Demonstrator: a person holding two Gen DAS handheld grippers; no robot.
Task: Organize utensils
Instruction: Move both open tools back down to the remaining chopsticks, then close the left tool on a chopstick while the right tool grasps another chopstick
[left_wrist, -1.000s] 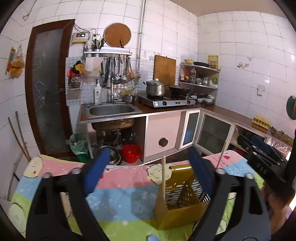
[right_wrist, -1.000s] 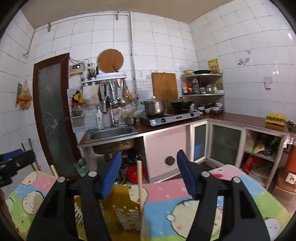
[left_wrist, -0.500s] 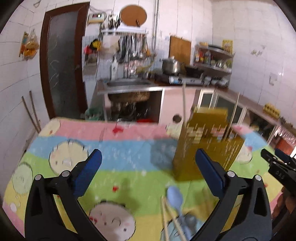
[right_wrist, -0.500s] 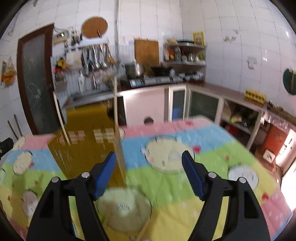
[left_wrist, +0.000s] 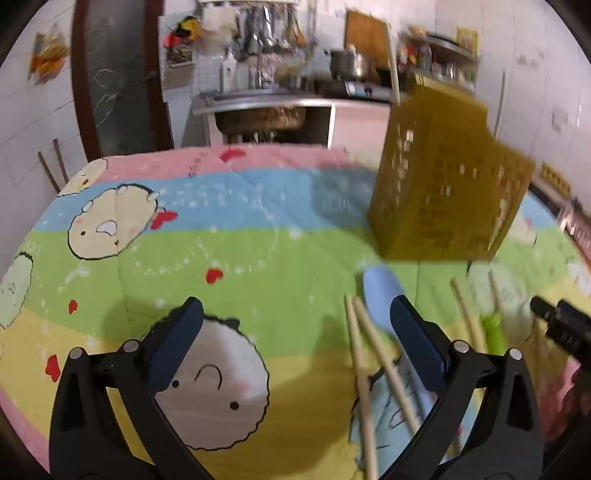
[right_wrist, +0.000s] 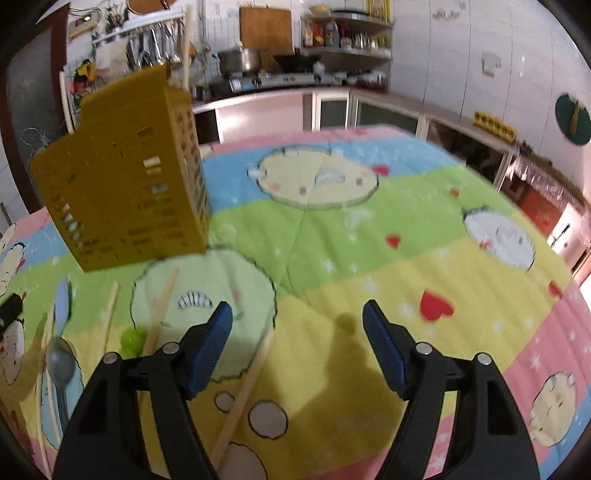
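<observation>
A yellow perforated utensil holder (left_wrist: 443, 184) (right_wrist: 122, 192) stands on the cartoon tablecloth with two chopsticks (left_wrist: 393, 55) upright in it. In front of it lie loose utensils: a pair of chopsticks (left_wrist: 384, 365), a blue spoon (left_wrist: 376, 291), more chopsticks (left_wrist: 465, 314) and a green-handled piece (left_wrist: 493, 328). My left gripper (left_wrist: 295, 310) hangs open above the cloth, its right finger over the blue spoon's handle. My right gripper (right_wrist: 297, 314) is open too, holding nothing. One chopstick (right_wrist: 243, 391) lies by its left finger, with a metal spoon (right_wrist: 59, 362) further left.
The tablecloth (right_wrist: 369, 221) covers the whole table; its right part carries no utensils. Behind the table are a sink counter (left_wrist: 258, 103), a stove with a pot (right_wrist: 240, 61) and low cabinets (right_wrist: 369, 107). The right gripper's tip (left_wrist: 561, 325) shows at the left view's right edge.
Both grippers have sunk and tipped down toward the table. The kitchen wall has slid up out of view and the loose utensils have come into sight. Both jaws stand slightly wider.
</observation>
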